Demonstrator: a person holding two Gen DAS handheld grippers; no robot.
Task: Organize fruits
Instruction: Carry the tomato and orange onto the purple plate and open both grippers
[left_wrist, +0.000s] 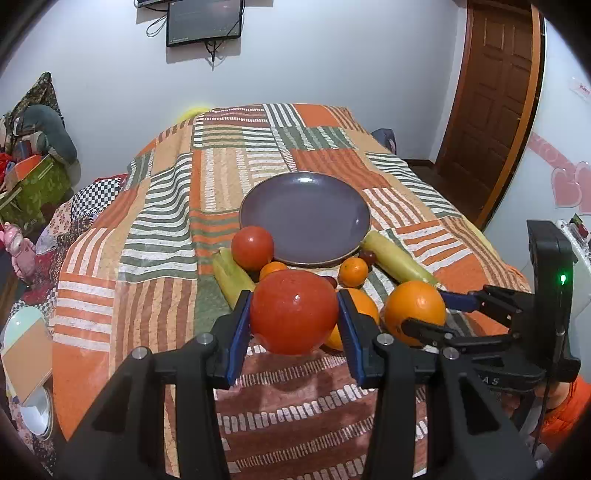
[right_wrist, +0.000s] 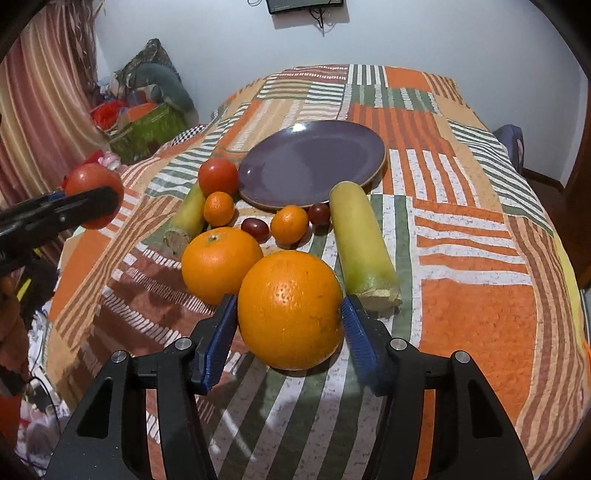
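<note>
Your left gripper (left_wrist: 293, 314) clamps the large red tomato (left_wrist: 293, 312); your right gripper (right_wrist: 290, 314) clasps the big round orange (right_wrist: 290, 310), both short of the purple ceramic plate (right_wrist: 314, 162).

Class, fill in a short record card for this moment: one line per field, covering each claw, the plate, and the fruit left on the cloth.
left claw: shut on a large tomato, lifted off the cloth
right claw: around a large orange, pads at its sides
plate: purple, nothing on it
second large orange: on the cloth, left of the gripped one
smaller tomato: beside the plate's left rim
mandarins: two, in front of the plate
surface: patchwork cloth
</note>
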